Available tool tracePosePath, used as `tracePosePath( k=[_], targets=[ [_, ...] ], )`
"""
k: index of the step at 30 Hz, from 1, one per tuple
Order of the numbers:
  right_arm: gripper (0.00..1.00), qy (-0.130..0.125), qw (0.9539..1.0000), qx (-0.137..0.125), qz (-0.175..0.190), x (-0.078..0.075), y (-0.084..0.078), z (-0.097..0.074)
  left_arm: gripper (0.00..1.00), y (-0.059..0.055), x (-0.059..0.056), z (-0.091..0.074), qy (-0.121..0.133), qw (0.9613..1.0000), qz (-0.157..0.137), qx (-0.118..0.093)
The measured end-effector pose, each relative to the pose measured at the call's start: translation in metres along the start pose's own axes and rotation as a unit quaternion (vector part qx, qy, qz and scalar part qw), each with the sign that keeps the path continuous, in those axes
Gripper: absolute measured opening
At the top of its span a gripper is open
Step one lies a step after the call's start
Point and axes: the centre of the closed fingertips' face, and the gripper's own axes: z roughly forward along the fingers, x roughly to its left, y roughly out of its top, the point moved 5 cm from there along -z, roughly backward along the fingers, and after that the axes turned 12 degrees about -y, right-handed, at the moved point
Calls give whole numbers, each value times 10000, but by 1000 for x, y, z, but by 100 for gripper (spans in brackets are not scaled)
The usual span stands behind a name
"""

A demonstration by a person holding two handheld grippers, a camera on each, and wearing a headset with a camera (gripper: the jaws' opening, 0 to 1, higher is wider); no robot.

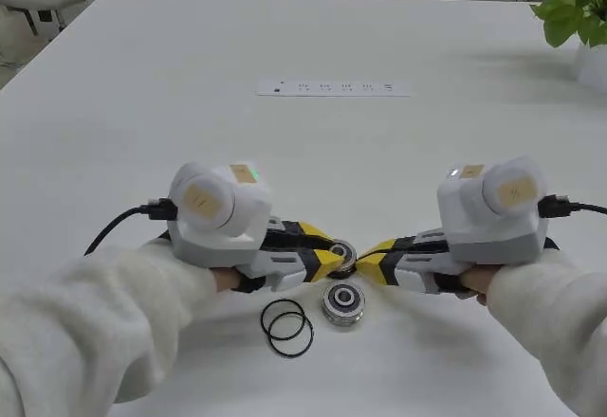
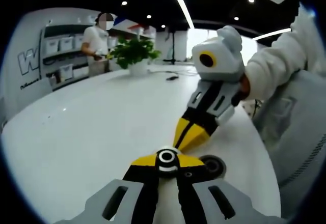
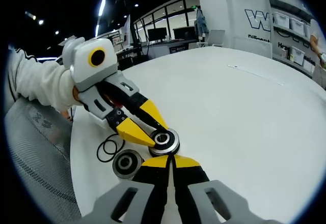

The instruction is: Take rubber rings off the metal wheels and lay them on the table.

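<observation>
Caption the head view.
Left gripper and right gripper meet at a silver metal wheel; another wheel and two black rubber rings lie on the white table.

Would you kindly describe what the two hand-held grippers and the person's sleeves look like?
The left gripper and right gripper match: bulky pale grey bodies and black jaws ending in yellow wedge-shaped tips. A black cable leaves the back of each. The person wears loose off-white sleeves.

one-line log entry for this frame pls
left gripper: shut on held wheel | right gripper: shut, tips at that wheel's rim | second wheel: on table | two rubber rings: on table beside it
</observation>
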Motion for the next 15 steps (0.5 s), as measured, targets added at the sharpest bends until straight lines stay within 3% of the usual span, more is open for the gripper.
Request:
tracePosePath(
  k=[8,15],
  targets=[
    [0,37,9991,36,425,2,0,-2,14,0,0,0,-29,10000,19,-76],
    [0,115,9938,24,1109,-1,2,-4,14,-1,1,-1,-36,9999,33,-119]
  ],
)
